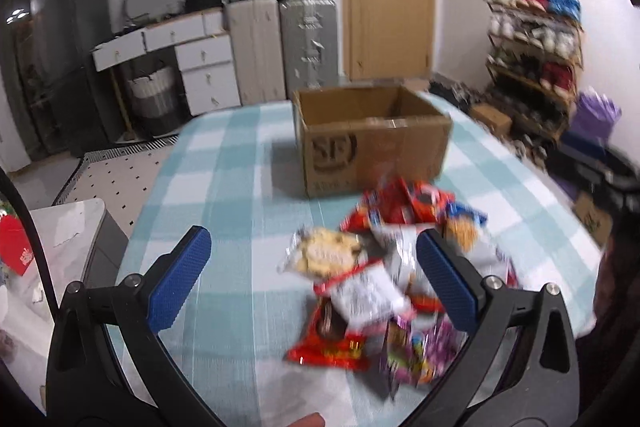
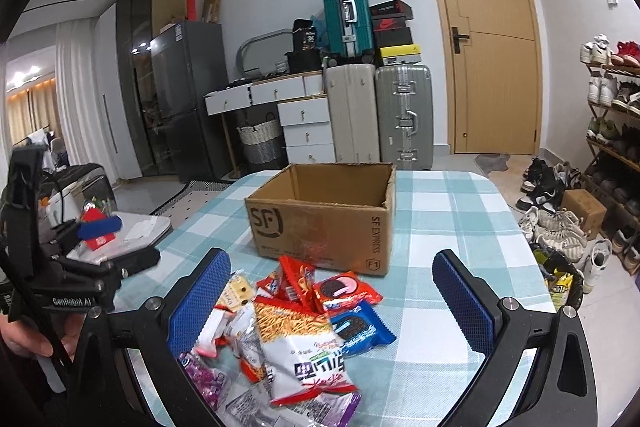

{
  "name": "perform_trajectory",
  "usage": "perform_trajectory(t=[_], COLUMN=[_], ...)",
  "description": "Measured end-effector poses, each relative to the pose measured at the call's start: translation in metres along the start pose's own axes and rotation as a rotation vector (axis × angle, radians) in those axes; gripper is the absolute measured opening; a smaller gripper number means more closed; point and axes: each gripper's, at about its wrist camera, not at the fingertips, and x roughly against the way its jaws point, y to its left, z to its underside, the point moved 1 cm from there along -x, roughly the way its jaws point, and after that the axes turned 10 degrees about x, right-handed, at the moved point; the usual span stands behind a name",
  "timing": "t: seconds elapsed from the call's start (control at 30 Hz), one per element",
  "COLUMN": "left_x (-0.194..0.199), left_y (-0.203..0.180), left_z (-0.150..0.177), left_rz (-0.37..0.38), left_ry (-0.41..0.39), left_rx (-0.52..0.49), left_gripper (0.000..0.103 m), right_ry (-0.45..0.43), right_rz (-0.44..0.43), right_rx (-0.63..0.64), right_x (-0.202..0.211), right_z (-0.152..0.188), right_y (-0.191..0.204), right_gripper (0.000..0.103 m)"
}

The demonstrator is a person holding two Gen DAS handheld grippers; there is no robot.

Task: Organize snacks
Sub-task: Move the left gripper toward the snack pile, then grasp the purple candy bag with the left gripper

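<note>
One open cardboard box (image 2: 324, 215) has been set toward the far edge of the counter (image 2: 452, 227), apparently to receive the heap of snack packets (image 2: 292, 331) piled just before it nearer the near edge. Roughly ten packets can be counted, overlap preventing certainty. The left tool (image 1: 316, 275) and right tool (image 2: 332, 303) are both held wide open and empty above the heap.

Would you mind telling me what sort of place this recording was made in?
Most likely a home's entryway or dining area: stacked suitcases beside a wooden door, a loaded shoe rack, a fridge, and a checked-cloth table.
</note>
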Motion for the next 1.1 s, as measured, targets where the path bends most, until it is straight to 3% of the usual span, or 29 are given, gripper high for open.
perform_trajectory(t=[0.17,0.4,0.63,0.83,0.93,1.0,1.1], left_x=[-0.005,-0.003,-0.006,-0.015,-0.020,-0.026,-0.032], left_y=[0.000,-0.023,-0.058,-0.066,-0.063,-0.060,-0.059], left_z=[0.025,0.074,0.098,0.101,0.099,0.098,0.097], left_rz=[0.079,0.175,0.212,0.184,0.177,0.192,0.213], left_ry=[0.091,0.226,0.280,0.293,0.300,0.319,0.348], left_rx=[-0.013,-0.037,-0.082,-0.092,-0.081,-0.069,-0.054], left_gripper=[0.102,0.102,0.101,0.096,0.089,0.071,0.064], right_ry=[0.003,-0.002,0.000,0.023,0.046,0.065,0.070], right_rz=[0.009,-0.033,-0.061,-0.047,-0.051,-0.059,-0.062], right_rx=[0.030,-0.026,-0.049,-0.068,-0.063,-0.060,-0.076], right_x=[0.007,0.014,0.015,0.018,0.021,0.022,0.026], right_z=[0.003,0.004,0.002,0.004,0.008,0.013,0.015], right_y=[0.005,-0.005,-0.009,-0.014,-0.015,-0.015,-0.018], right_gripper=[0.103,0.103,0.103,0.103,0.103,0.103,0.103])
